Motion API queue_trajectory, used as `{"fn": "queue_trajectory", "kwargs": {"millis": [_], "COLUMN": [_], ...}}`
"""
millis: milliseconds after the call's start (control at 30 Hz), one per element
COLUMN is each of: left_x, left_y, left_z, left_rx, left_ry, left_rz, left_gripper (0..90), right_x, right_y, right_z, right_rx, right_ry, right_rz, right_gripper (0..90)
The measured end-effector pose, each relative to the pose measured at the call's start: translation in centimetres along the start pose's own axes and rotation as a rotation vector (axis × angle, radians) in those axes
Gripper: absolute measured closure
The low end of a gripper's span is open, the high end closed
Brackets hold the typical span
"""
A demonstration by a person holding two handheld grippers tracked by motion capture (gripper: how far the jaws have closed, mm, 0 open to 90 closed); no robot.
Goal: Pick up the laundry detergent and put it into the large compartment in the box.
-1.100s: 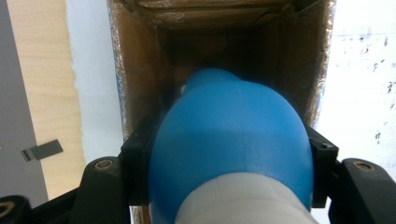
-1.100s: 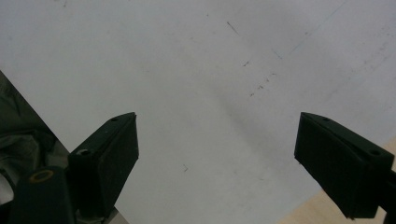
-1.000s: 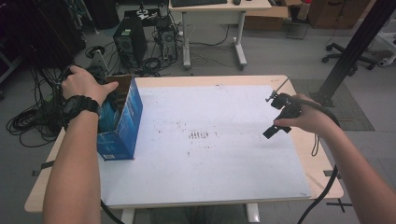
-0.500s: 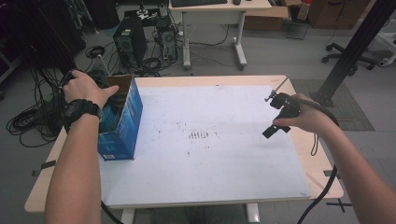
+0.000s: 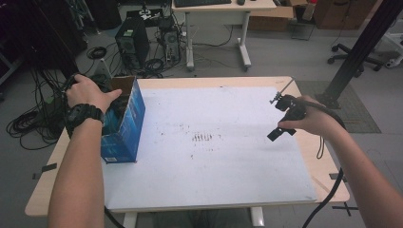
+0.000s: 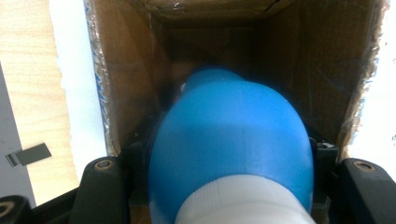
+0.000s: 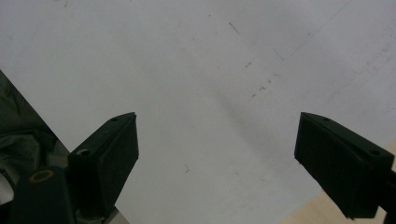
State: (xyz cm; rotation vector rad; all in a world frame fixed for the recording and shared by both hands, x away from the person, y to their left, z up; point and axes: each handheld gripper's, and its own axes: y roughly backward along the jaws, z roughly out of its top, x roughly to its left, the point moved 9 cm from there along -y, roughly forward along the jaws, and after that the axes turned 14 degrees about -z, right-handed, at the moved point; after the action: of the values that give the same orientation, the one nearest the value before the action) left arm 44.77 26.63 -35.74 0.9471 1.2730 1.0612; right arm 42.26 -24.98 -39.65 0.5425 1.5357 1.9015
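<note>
A blue bottle with a white cap (image 6: pixel 231 158) is held between the jaws of the left gripper (image 6: pixel 229 186), which are closed firmly on its body. The bottle is seen inside the open top of the blue cardboard box (image 5: pixel 124 124), which stands near the left edge of the surface (image 5: pixel 214 171), toward the far left corner. In the high view the left hand (image 5: pixel 88 92) is placed over the box opening, and the gripper itself is hidden beneath it.

The jaws of the right gripper (image 7: pixel 217 154) are spread wide with nothing between them, and they are held above the bare white sheet near the right edge of the surface; the right hand (image 5: pixel 304 121) is kept well apart from the box.

Several risks can be judged from here. The box is not braced by the other gripper, so it could be tipped or dragged toward the left edge if the bottle is caught on a wall or a flap. The bottle's rounded, smooth body could be squeezed out of the grip. How deep the bottle sits, and whether its bottom rests on anything, cannot be told, so an early release might let it drop and topple inside.
</note>
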Motion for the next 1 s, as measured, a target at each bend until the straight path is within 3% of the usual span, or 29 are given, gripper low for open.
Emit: {"fn": "queue_trajectory", "kwargs": {"millis": [1000], "left_x": [0.3], "left_y": [-1.4], "left_z": [0.0], "left_rx": [0.004], "left_ry": [-0.005], "left_rz": [-0.003], "left_gripper": [37.9], "right_x": [-0.2], "right_y": [-0.1], "right_z": [-0.4], "right_rx": [0.006], "right_ry": [-0.004], "right_rz": [-0.001], "right_gripper": [13.9]}}
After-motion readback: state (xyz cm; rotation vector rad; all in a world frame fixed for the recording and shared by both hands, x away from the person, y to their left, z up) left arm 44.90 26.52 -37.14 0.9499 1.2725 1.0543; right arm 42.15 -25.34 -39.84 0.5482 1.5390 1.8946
